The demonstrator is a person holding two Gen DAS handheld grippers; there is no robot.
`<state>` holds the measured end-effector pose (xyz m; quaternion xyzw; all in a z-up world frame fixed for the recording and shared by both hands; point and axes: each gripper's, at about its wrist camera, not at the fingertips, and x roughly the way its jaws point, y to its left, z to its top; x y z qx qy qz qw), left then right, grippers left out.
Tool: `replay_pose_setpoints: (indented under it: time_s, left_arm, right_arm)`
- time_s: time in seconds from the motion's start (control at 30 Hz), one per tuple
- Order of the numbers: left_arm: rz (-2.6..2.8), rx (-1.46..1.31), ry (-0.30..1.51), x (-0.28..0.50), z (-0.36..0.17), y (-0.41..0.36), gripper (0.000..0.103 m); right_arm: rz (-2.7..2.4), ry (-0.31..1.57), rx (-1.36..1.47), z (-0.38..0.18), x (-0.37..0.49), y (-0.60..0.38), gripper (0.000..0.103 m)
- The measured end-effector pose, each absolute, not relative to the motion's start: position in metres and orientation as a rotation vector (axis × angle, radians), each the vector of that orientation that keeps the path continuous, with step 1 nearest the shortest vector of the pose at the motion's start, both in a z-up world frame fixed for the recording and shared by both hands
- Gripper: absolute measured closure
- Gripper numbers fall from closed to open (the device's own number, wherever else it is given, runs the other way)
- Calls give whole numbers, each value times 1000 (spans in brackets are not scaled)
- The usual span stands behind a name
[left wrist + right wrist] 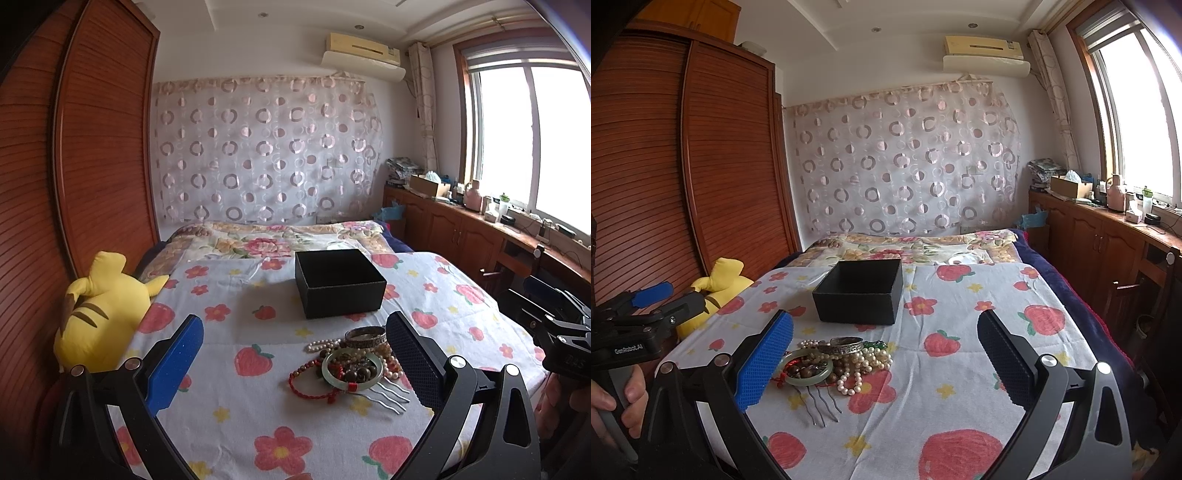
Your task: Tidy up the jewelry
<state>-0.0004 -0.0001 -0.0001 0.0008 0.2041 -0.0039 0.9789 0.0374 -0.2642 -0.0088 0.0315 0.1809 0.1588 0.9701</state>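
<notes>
Nothing sorted: square black cardboard box (858, 291) empty, tangled jewelry pile (831, 363) at its 6 o'clock on bed. Left gripper (295, 360) and right gripper (886, 360) spread wide, holding nothing.

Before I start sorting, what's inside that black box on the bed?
The open black square cardboard box shows only dark inner walls; no jewelry is visible inside. Its near wall hides the floor from both views, so the bottom cannot be checked.
</notes>
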Motion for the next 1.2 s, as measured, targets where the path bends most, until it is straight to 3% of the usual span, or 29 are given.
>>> replay_pose_setpoints:
  time_s: [0.53, 0.97, 1.2]
  left_arm:
    - [-8, -1, 416, 0, 5, -2, 7]
    - [5, -11, 491, 15, -32, 15, 7]
    - [-16, -18, 538, 25, -41, 24, 7]
  right_arm:
    - [327, 371, 62, -14, 36, -253, 2]
    - [384, 419, 27, -23, 48, -250, 2]
    - [461, 487, -17, -34, 66, -242, 18]
